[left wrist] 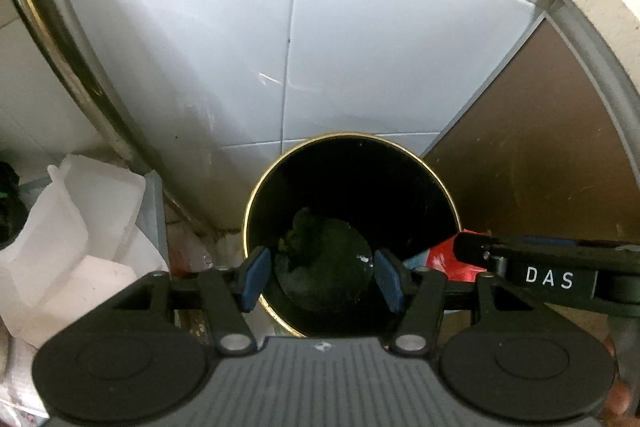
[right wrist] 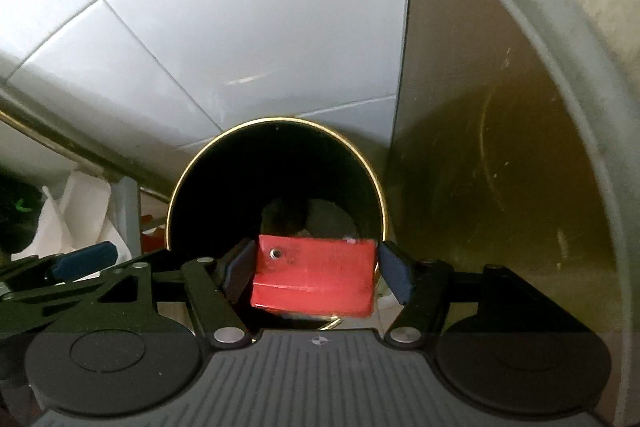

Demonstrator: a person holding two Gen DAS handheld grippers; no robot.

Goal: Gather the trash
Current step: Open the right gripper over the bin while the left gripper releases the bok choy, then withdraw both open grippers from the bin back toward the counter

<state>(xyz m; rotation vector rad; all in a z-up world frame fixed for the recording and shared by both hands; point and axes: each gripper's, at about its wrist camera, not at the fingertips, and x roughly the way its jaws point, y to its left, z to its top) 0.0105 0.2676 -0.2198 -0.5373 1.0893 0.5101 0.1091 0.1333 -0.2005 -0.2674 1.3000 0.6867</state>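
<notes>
A black bin with a gold rim (left wrist: 436, 183) stands against a white tiled wall, with dark crumpled trash (left wrist: 316, 259) at its bottom. My left gripper (left wrist: 320, 279) hangs open over the bin's mouth, and nothing sits between its blue pads (left wrist: 256, 279). My right gripper (right wrist: 316, 275) is shut on a flat red carton (right wrist: 316, 279) with a small round hole near one corner, held just above the near rim of the bin (right wrist: 176, 183). In the left wrist view a corner of the red carton (left wrist: 440, 259) shows at the right, behind one right finger.
A white tiled wall (left wrist: 360, 47) rises behind the bin. A brown panel (left wrist: 540, 147) stands to its right. At the left lie white translucent plastic pieces (left wrist: 72, 227), below a slanting metal pipe (left wrist: 52, 47).
</notes>
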